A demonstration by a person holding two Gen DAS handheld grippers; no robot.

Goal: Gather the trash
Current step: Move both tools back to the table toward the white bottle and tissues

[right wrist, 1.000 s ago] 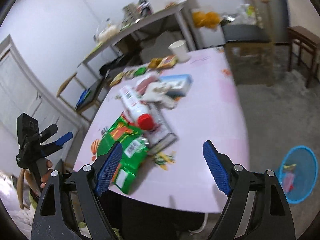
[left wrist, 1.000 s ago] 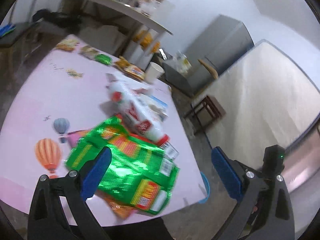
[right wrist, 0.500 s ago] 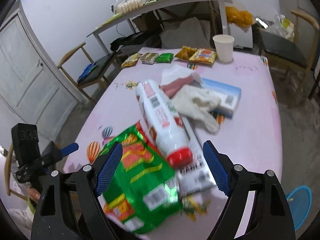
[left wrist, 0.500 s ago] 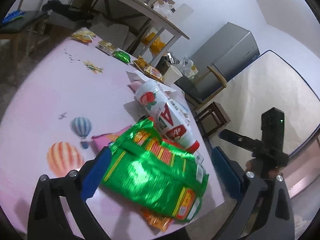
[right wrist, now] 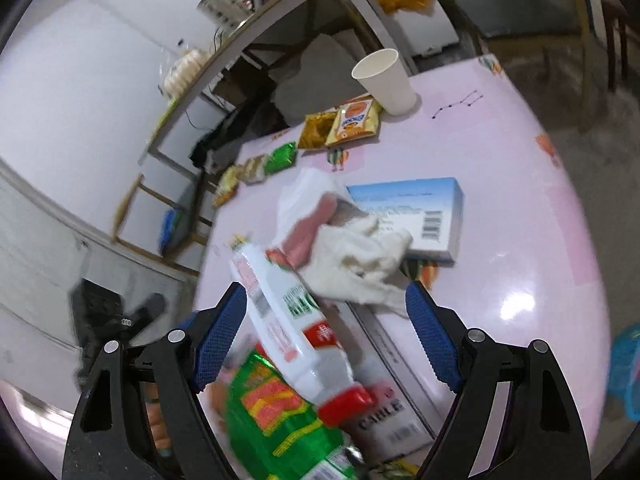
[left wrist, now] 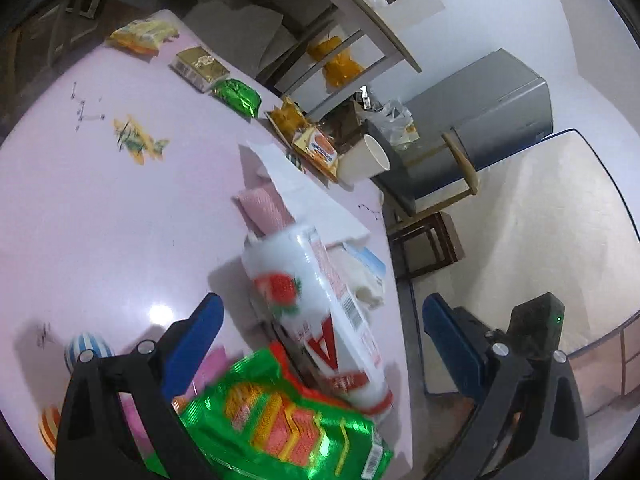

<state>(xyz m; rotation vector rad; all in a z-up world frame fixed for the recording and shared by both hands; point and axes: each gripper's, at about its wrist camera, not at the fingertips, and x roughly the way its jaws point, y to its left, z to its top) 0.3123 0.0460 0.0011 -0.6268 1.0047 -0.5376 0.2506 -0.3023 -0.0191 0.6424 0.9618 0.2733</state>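
Both tongs, left tongs point(left wrist: 320, 344) and right tongs point(right wrist: 324, 332), have come closer to the white bottle point(right wrist: 292, 320); spread, pinching nothing, so no trash is collected yet.

We see the left gripper point(left wrist: 320, 332) as a black frame of angled struts bearing 2 blue ribbed pads, with silver screw heads at the strut joints; the right gripper point(right wrist: 324, 332) is built alike, black struts with triangular cut-outs, 2 blue textured pads and round silver screws; in the left wrist view, the right gripper's camera block point(left wrist: 538, 328) is a dark box with a small green light; in the right wrist view, the left gripper's block point(right wrist: 100, 312) is black and blurred.
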